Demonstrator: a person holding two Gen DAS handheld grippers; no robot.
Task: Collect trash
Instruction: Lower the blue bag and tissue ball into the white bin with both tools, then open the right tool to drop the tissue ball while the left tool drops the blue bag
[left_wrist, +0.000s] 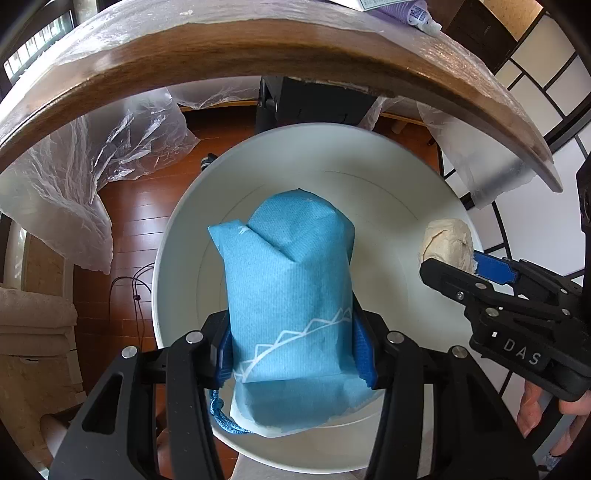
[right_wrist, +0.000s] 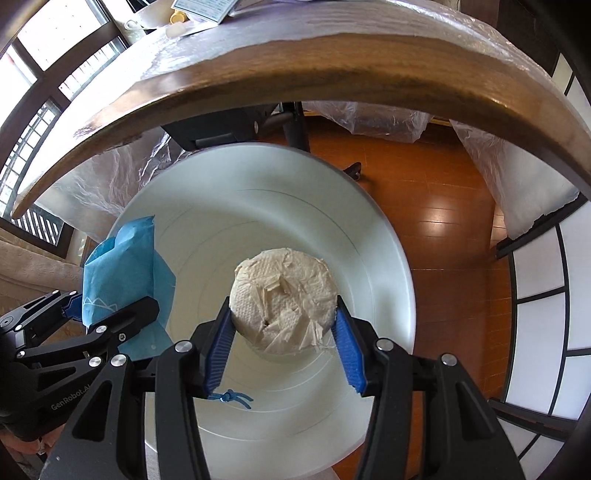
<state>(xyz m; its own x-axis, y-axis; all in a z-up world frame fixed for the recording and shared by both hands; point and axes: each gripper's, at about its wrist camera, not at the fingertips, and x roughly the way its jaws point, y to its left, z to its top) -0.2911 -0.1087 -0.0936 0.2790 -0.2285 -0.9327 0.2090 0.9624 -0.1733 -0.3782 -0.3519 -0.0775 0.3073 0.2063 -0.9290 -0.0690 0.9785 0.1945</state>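
My left gripper (left_wrist: 295, 354) is shut on a blue paper packet (left_wrist: 291, 291) with white line art, held over the open mouth of a white round bin (left_wrist: 177, 236). My right gripper (right_wrist: 282, 332) is shut on a crumpled off-white paper wad (right_wrist: 282, 299), also held over the bin (right_wrist: 384, 258). In the left wrist view the right gripper (left_wrist: 458, 266) and its wad (left_wrist: 448, 242) hang at the bin's right rim. In the right wrist view the left gripper (right_wrist: 110, 310) and the blue packet (right_wrist: 122, 273) are at the bin's left rim.
A wooden table edge (left_wrist: 258, 48) covered with clear plastic sheet (left_wrist: 85, 173) arches above the bin. The bin stands on a reddish wood floor (right_wrist: 443, 229). A beige sofa (left_wrist: 33, 339) is at the left, and a white panelled screen (right_wrist: 543, 295) at the right.
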